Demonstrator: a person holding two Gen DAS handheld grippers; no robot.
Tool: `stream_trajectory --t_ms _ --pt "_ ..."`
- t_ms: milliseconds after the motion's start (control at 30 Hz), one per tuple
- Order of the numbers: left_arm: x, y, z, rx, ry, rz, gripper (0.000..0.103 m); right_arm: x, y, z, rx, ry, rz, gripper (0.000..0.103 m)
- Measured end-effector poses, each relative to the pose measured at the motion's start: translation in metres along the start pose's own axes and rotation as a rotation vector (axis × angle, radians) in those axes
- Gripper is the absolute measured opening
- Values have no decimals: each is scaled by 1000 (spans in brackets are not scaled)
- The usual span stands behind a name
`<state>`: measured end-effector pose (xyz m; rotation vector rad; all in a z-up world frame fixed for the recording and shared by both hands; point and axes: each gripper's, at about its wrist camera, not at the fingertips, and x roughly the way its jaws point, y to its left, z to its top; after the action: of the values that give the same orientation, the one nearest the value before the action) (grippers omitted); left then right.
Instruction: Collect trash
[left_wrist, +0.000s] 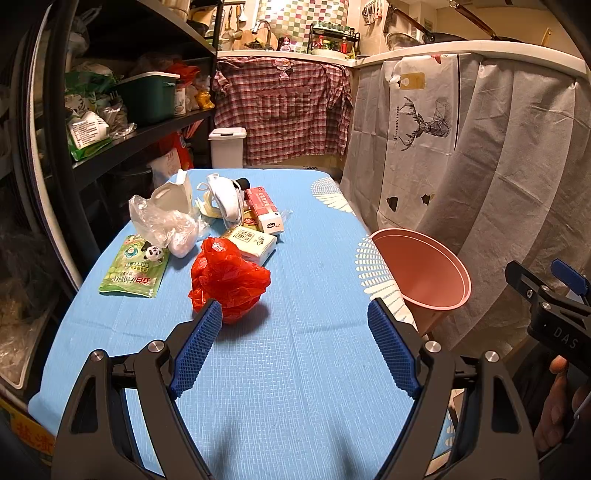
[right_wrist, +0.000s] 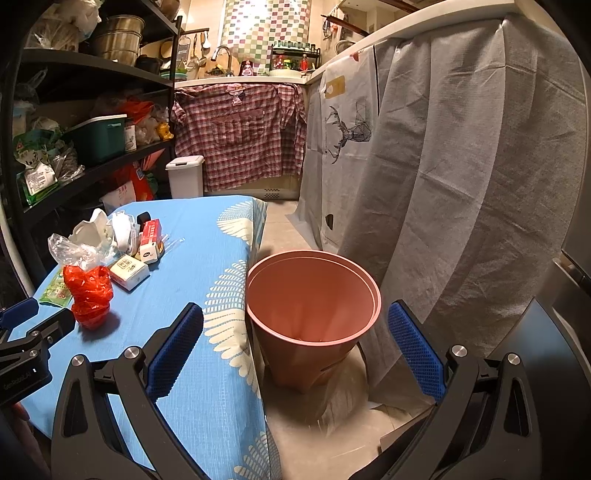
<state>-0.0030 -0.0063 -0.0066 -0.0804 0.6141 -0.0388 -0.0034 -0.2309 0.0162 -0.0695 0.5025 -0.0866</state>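
The table (left_wrist: 295, 369), under a blue cloth, fills the left wrist view. The pink bin (right_wrist: 314, 314) stands on the floor just beside the table's right edge, its mouth open and tipped slightly toward the cameras. The trash lies toward the table's far left corner. Nearest the front is a crumpled red bag (left_wrist: 229, 280), well in from the edges. Behind it, along the left edge, lie a green pouch (left_wrist: 135, 269) and a clear bag (left_wrist: 166, 225) touching a torn white carton (left_wrist: 173, 195). Toward the middle sit a white tissue pack (left_wrist: 253, 240), a red and white box (left_wrist: 264, 210) and a white mask (left_wrist: 225, 199), all bunched together.

The left gripper (left_wrist: 295, 314) hangs over the near part of the table with its jaws spread wide and nothing between them; its left tip (left_wrist: 210, 314) shows just in front of the red bag. The right gripper (right_wrist: 295, 317) hangs off the right edge over the bin, jaws likewise spread and empty.
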Motion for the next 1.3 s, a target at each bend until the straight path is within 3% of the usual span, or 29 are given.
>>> stream_trajectory --t_ms 1300 --pt "-1 -1 0 -1 0 -2 79 -1 -1 0 -2 -4 1 94"
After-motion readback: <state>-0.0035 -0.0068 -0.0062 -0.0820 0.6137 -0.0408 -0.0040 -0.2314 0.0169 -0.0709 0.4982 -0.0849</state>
